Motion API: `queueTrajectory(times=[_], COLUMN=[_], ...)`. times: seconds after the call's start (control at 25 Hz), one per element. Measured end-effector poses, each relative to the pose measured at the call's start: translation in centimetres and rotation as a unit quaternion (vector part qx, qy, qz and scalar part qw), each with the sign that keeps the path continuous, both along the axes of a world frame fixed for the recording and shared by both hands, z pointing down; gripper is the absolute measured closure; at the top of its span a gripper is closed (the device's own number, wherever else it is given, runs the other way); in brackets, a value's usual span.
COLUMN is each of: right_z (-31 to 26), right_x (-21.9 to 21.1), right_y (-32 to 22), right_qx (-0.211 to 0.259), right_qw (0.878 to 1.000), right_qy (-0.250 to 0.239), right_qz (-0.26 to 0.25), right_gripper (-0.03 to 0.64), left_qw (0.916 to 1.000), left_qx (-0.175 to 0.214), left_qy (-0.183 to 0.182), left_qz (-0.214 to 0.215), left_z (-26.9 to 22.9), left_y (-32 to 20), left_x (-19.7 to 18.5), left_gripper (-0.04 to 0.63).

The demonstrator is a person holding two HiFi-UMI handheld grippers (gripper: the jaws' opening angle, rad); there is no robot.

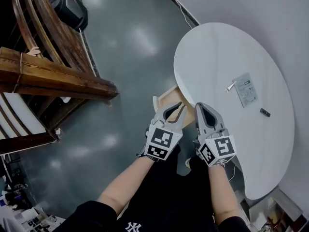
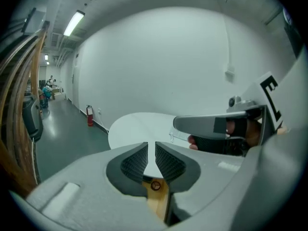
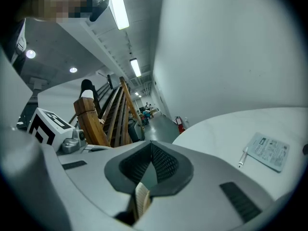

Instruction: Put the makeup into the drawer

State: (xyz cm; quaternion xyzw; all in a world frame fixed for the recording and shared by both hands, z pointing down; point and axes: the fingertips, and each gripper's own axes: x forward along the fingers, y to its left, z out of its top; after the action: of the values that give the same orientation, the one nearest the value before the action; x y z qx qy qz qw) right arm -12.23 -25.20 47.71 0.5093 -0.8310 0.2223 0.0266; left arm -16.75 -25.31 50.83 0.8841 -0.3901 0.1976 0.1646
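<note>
wooden drawer (image 1: 164,98) half hidden behind my left gripper (image 1: 176,106), jaws slightly apart, empty; right gripper (image 1: 203,106) at its 3 o'clock, jaws together.

The right gripper (image 3: 151,146) is shown with its jaws closed tip to tip and nothing held between them. On the white tabletop (image 3: 226,129) at the right, a flat packet (image 3: 269,150) is laid, with a thin white stick (image 3: 243,157) just beside its left edge.
</note>
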Motion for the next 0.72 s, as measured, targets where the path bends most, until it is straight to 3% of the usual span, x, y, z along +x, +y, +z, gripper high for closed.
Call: queueTrajectory(times=[0.4, 0.72], right_z=[-8.2, -14.5], right_x=[1.6, 3.0], right_y=[-0.4, -0.2], right_qx=[0.045, 0.091], right_qw=[0.999, 0.995], right_qy=[0.016, 0.029], right_qz=[0.001, 0.011], right_gripper=[0.601, 0.601], left_qw=[0.9975, 0.9922], left_qx=[0.061, 0.097], left_qy=[0.035, 0.078], left_qz=[-0.004, -0.006], left_z=[-10.4, -17.4], left_y=[-0.4, 0.2], left_x=[1.8, 3.6], left_gripper=[0.584, 0.584])
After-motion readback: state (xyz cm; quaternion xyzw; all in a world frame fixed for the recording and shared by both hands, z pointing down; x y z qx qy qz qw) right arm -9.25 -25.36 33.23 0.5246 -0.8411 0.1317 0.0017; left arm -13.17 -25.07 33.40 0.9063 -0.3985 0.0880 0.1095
